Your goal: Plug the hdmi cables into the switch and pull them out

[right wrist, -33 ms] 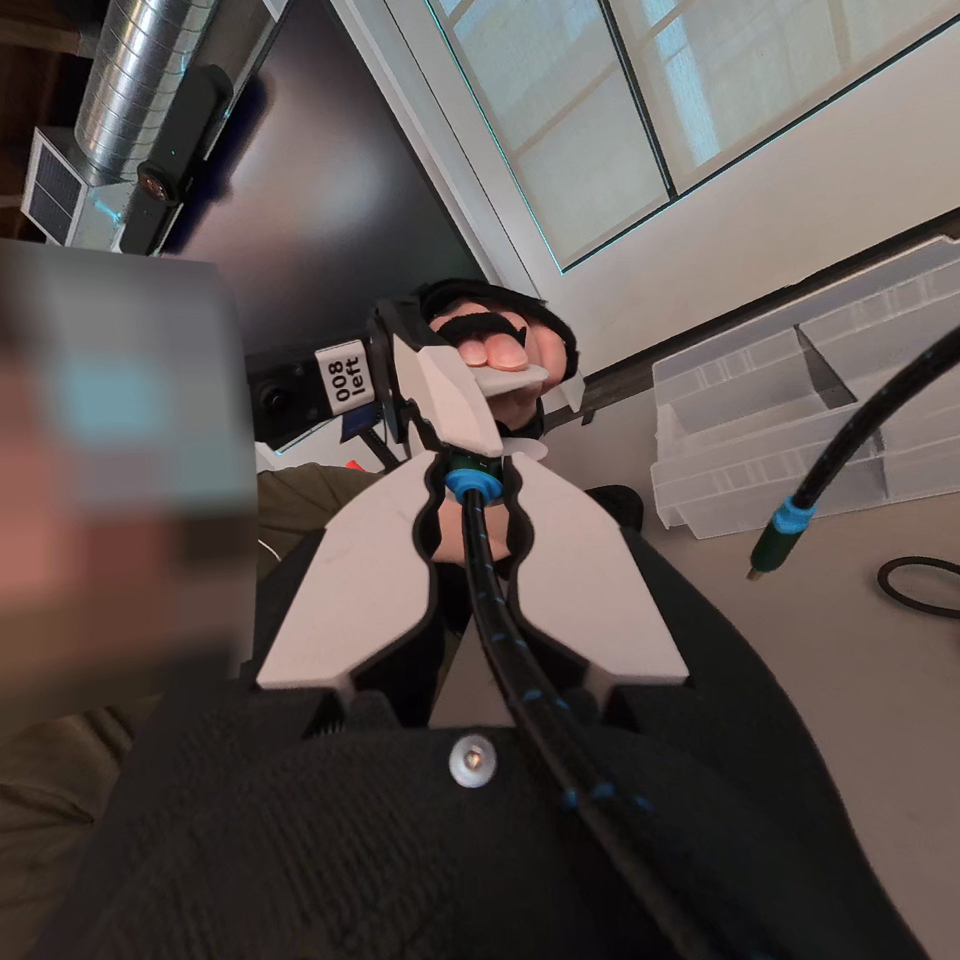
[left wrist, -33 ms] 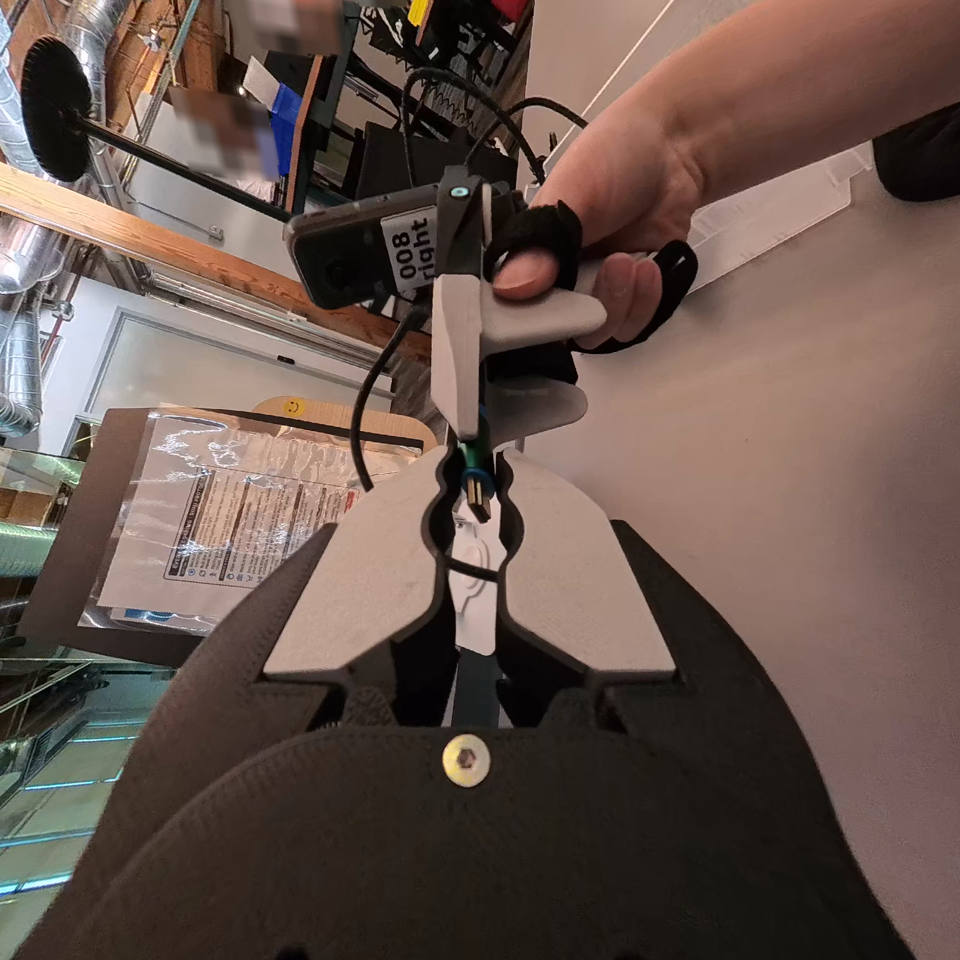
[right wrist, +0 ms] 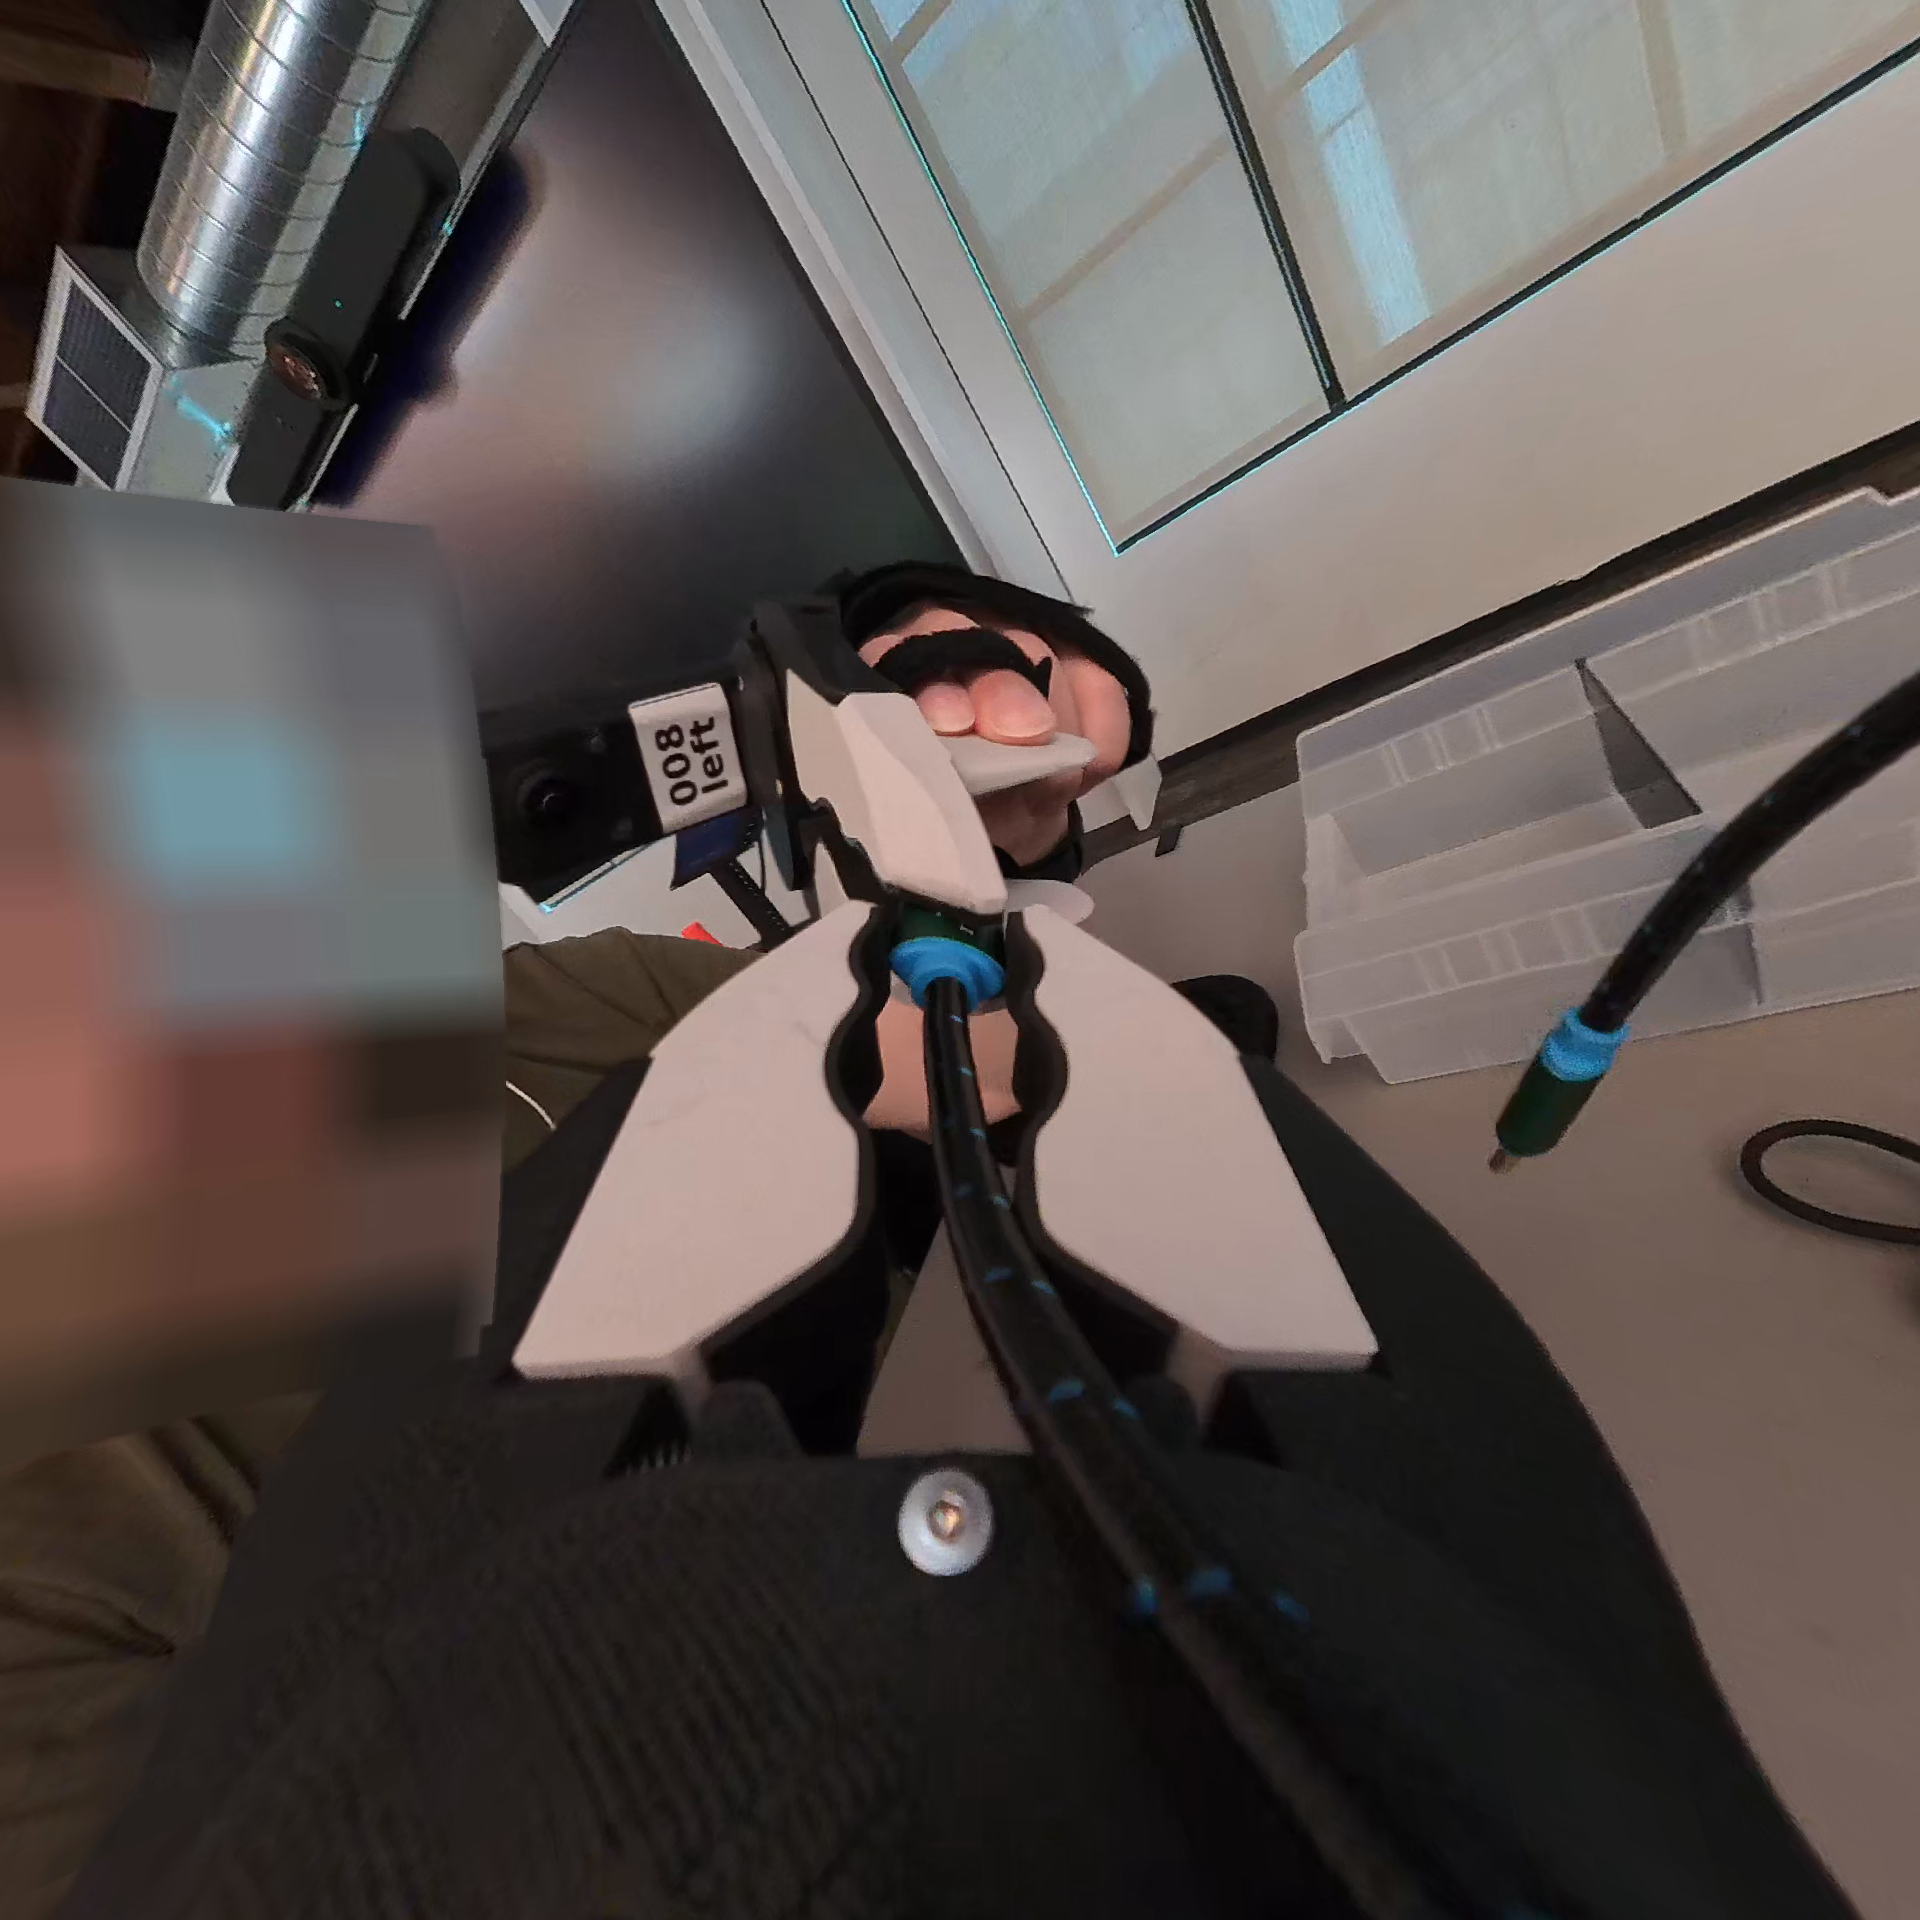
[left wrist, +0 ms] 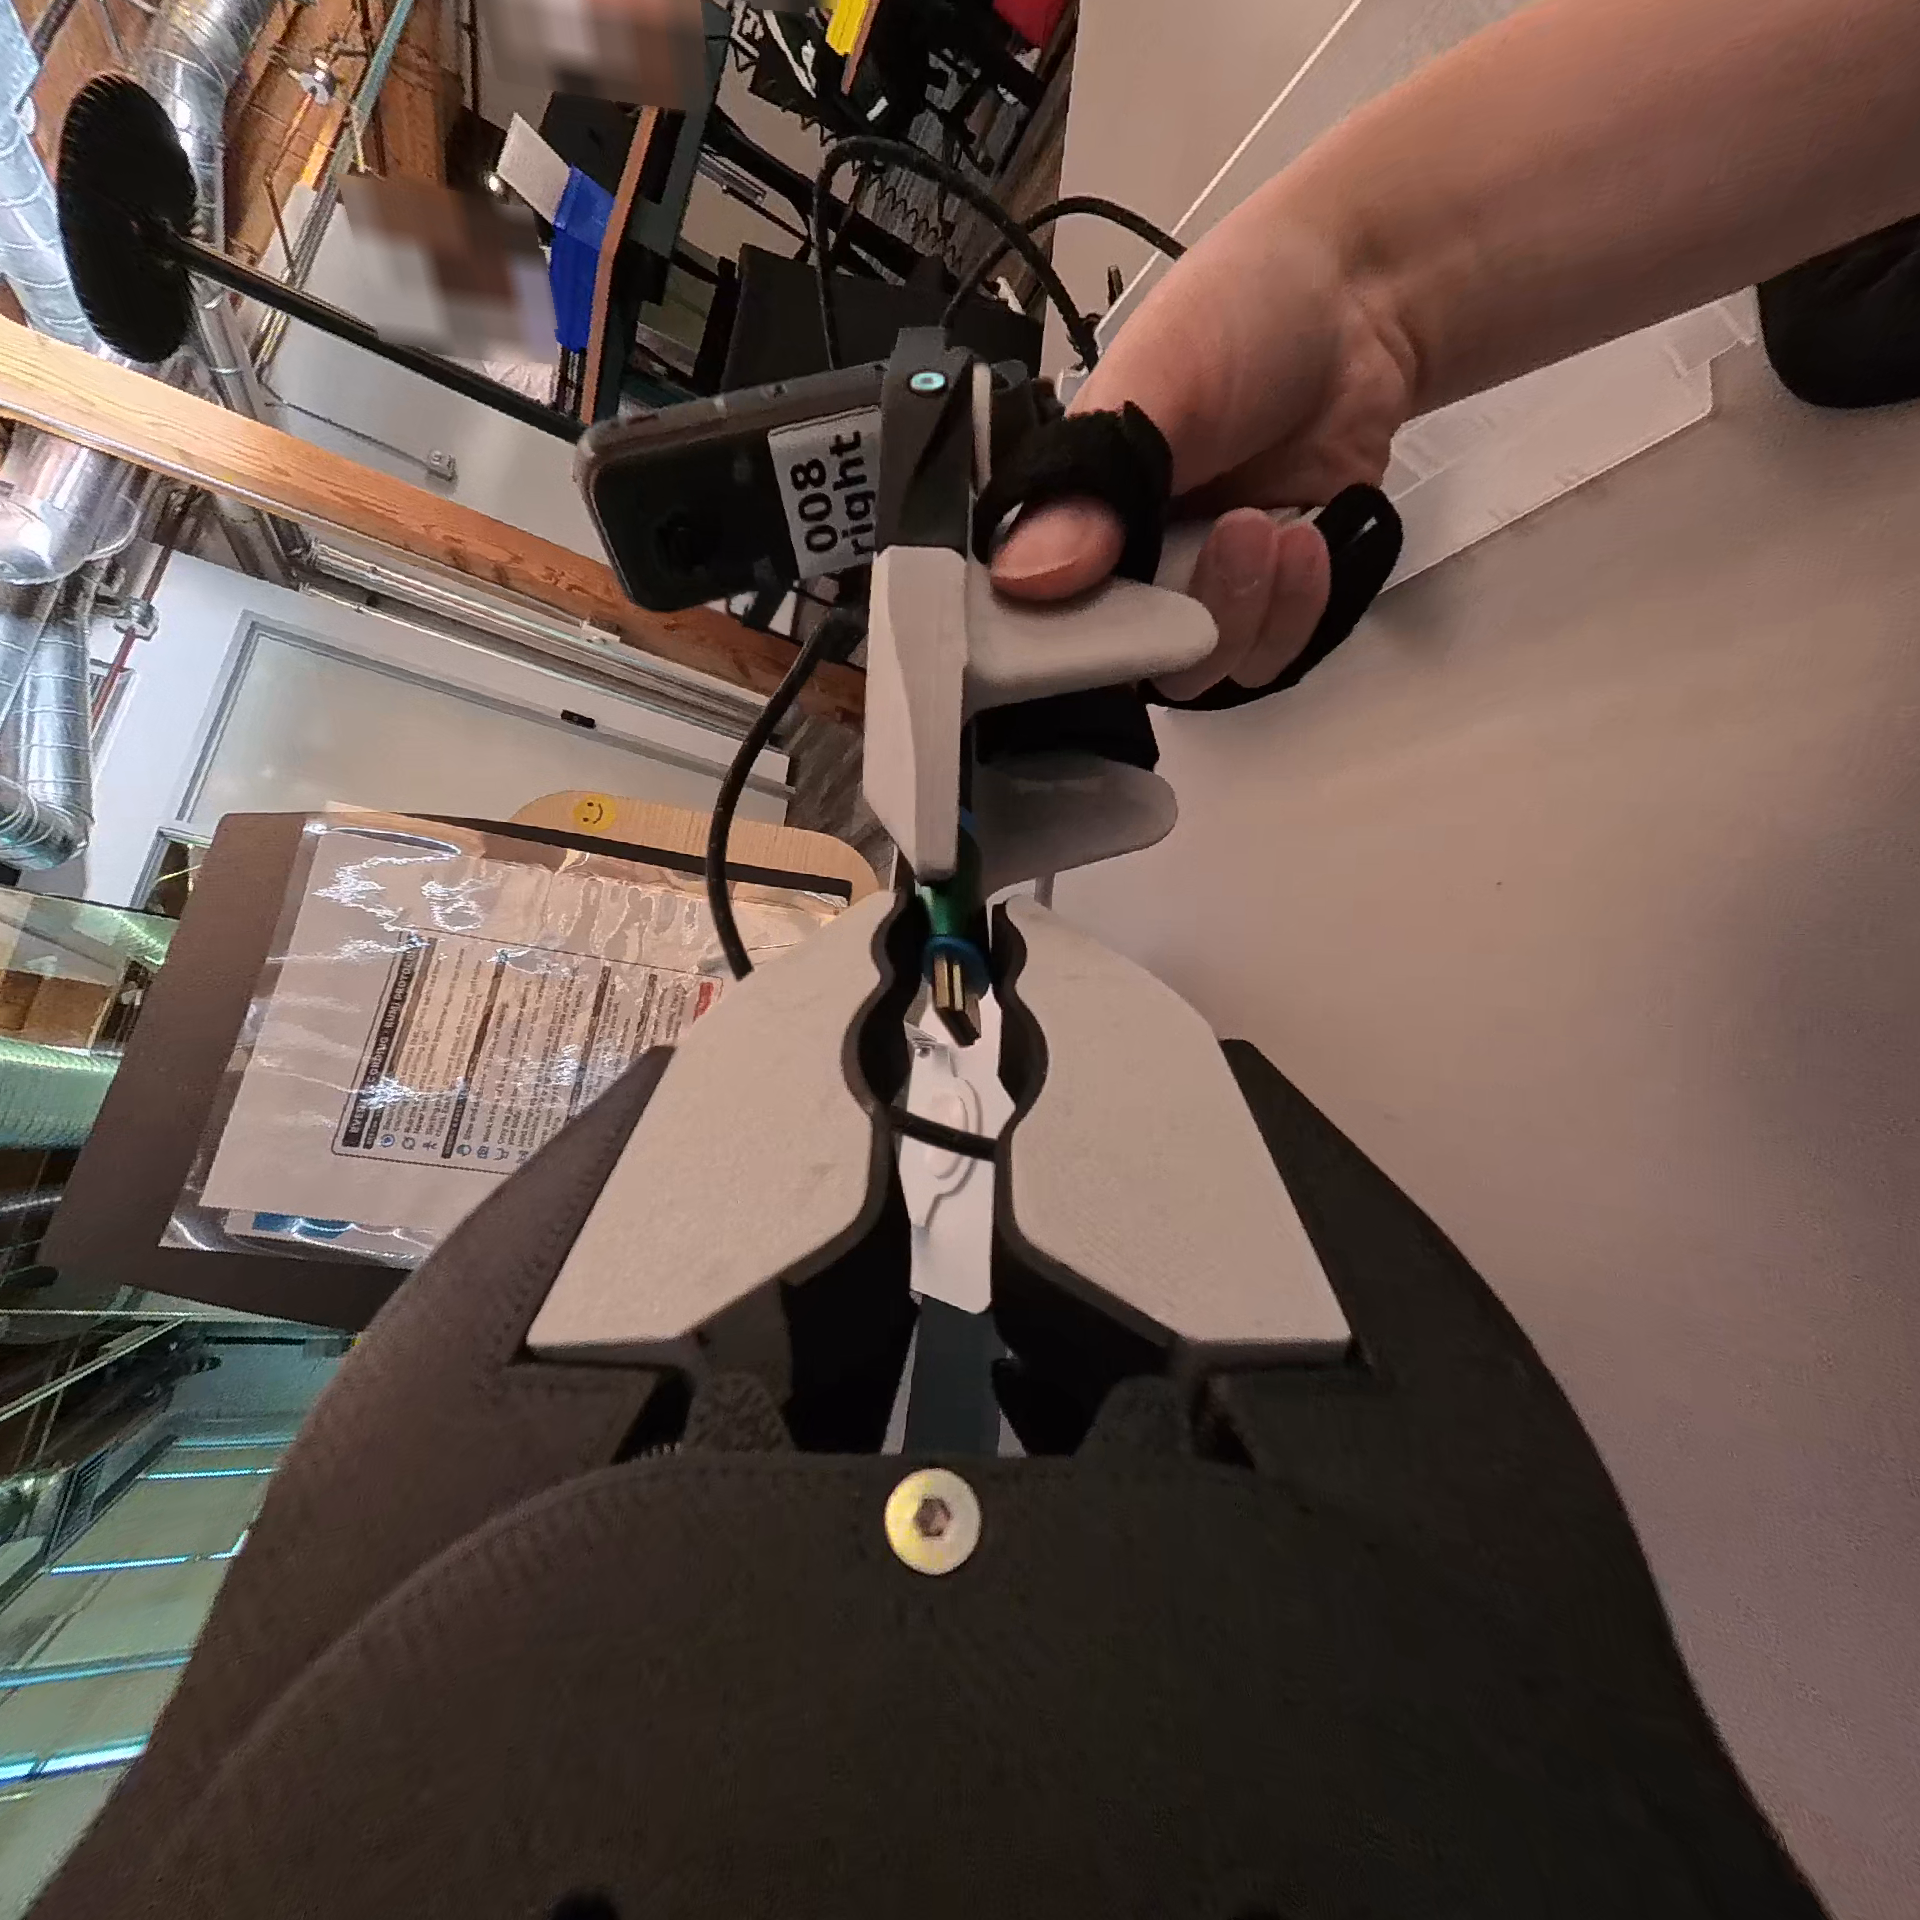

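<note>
left wrist view: the left gripper (left wrist: pixel 940 925) faces the right gripper (left wrist: pixel 951 868) tip to tip, and one hdmi plug (left wrist: pixel 948 961), green-bodied with a blue collar and bare metal tip, sits between the left's fingers, which close in beside it; actual contact i cannot tell. the right's fingers are clamped on that plug's body. right wrist view counts two plugs: a second plug (right wrist: pixel 1548 1096) hangs free at right, near clear plastic bins (right wrist: pixel 1538 831).

A white label (left wrist: pixel 829 501) with 2 lines of black print sits on a dark camera (left wrist: pixel 675 520). A second label (right wrist: pixel 693 762) of the same kind sits on a black camera (right wrist: pixel 561 800). A sleeved printed sheet (left wrist: pixel 468 1049) carries small text, and a yellow smiley sticker (left wrist: pixel 592 812) marks a wooden board (left wrist: pixel 727 844).
</note>
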`<control>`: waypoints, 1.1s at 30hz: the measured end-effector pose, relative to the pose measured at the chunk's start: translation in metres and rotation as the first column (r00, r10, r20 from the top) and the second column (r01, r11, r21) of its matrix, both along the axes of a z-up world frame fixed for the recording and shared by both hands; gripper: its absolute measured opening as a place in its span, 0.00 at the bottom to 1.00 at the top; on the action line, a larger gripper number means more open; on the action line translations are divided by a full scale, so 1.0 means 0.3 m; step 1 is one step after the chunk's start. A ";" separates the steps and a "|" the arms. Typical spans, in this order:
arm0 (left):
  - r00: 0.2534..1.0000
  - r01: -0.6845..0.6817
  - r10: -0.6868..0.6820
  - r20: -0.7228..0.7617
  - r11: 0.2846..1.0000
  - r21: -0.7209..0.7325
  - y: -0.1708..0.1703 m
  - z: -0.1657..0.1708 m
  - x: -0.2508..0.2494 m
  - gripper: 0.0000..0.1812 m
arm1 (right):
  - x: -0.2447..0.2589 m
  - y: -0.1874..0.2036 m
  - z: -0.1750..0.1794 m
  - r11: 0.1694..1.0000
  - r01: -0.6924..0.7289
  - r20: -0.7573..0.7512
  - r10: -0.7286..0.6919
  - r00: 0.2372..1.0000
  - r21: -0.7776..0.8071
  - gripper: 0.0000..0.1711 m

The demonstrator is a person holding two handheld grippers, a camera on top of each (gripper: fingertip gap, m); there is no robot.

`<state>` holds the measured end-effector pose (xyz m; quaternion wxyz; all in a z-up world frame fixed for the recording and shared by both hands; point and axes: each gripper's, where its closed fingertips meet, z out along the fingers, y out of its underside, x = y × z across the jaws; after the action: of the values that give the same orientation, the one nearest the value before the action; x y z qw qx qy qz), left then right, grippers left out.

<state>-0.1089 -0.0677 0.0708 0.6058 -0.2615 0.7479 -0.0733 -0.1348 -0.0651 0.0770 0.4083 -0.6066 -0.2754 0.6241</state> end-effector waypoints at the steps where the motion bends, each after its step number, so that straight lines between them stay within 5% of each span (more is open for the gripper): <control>1: 1.000 0.001 0.000 0.013 1.000 -0.006 0.001 0.004 0.000 0.07 | 0.000 0.001 0.004 1.000 0.006 -0.001 -0.006 1.000 0.011 0.13; 12: 0.995 -0.070 0.076 0.060 0.993 -0.098 0.078 0.036 -0.037 0.21 | 0.069 0.039 0.038 0.981 0.143 -0.018 -0.142 0.990 0.133 0.12; 20: 0.975 -0.214 0.223 0.002 0.938 -0.272 0.234 0.002 -0.072 0.23 | 0.142 0.044 0.085 0.863 0.308 0.066 -0.362 0.930 0.402 0.13; 26: 0.927 -0.375 0.308 -0.214 0.766 -0.521 0.354 -0.226 0.016 0.31 | 0.209 0.005 0.158 0.745 0.376 0.091 -0.502 0.860 0.550 0.13; 33: 0.829 -0.559 0.376 -0.413 0.547 -0.624 0.471 -0.509 0.102 0.39 | 0.269 -0.060 0.238 0.658 0.396 0.083 -0.573 0.816 0.640 0.13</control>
<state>-0.0782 0.0736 -0.0820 0.3582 -0.6753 0.6232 -0.1653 -0.0540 -0.0832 0.1485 0.6872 -0.5792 -0.3376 0.2798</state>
